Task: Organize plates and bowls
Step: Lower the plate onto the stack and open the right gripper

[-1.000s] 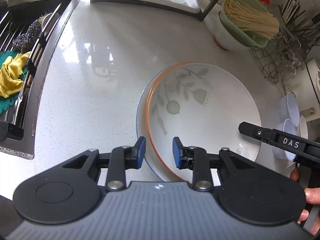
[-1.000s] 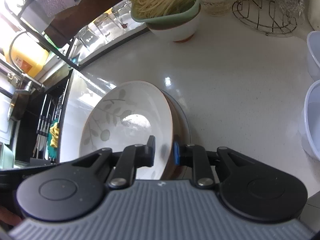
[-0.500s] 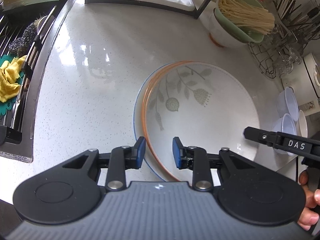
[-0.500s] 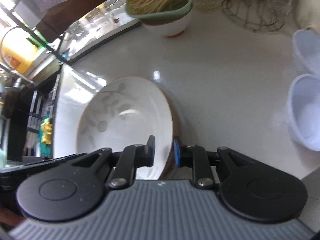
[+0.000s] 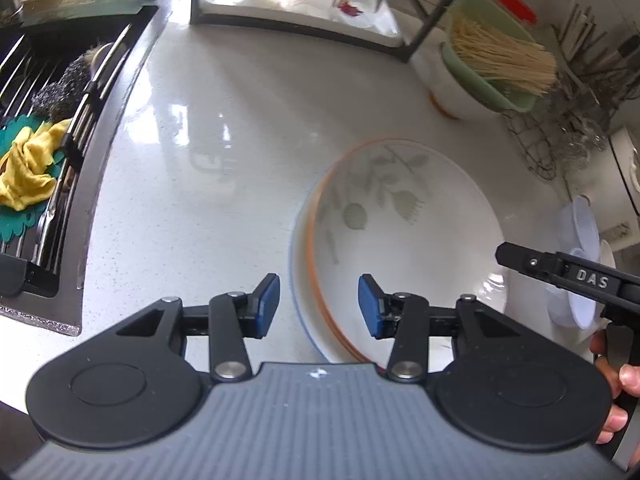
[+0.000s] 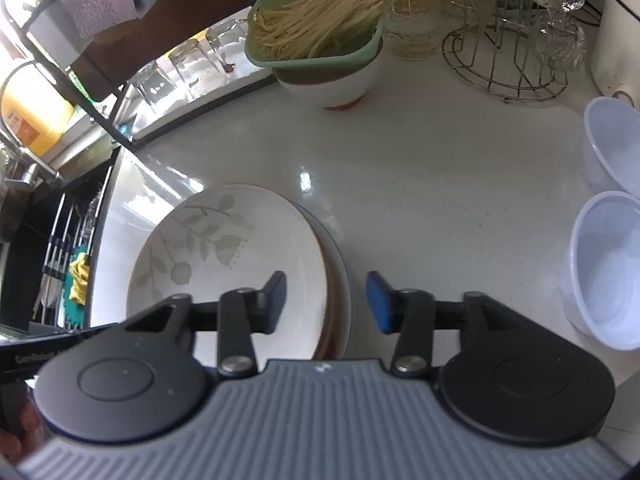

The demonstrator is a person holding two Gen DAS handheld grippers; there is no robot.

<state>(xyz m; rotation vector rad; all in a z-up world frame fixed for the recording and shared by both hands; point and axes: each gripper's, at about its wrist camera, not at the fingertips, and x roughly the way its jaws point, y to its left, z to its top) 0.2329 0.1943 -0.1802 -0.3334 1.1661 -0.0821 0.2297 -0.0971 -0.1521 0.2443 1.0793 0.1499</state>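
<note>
**Entry: leaf plate released onto the stack**

Change since the earlier frames: both sets of jaws, then pinched on opposite rims of the leaf-patterned plate (image 5: 408,240), have just been opening and now stand spread, pads clear of the rim. The plate's edge lies between each pair but is not gripped.

- Left gripper (image 5: 318,304): jaws apart, straddling the near-left rim, pointing steeply down.
- Right gripper (image 6: 326,300): jaws apart at the plate's right rim; one finger over the plate's face, the other over the counter (image 6: 440,184).
- Leaf-patterned plate: orange-edged, lying flat, nested on a blue-rimmed plate (image 6: 340,276) that shows as a crescent beneath it, slightly off-centre.
- Two translucent bowls (image 6: 608,268): on the counter to the right, well apart from the plates.
- Also present: green strainer of noodles (image 6: 320,28) set on a white bowl; wire glass rack; sink (image 5: 48,160) with yellow cloth.

Judgement: the plate stack appears placed and let go. The bowls look unsorted, so they are probably the next item.
</note>
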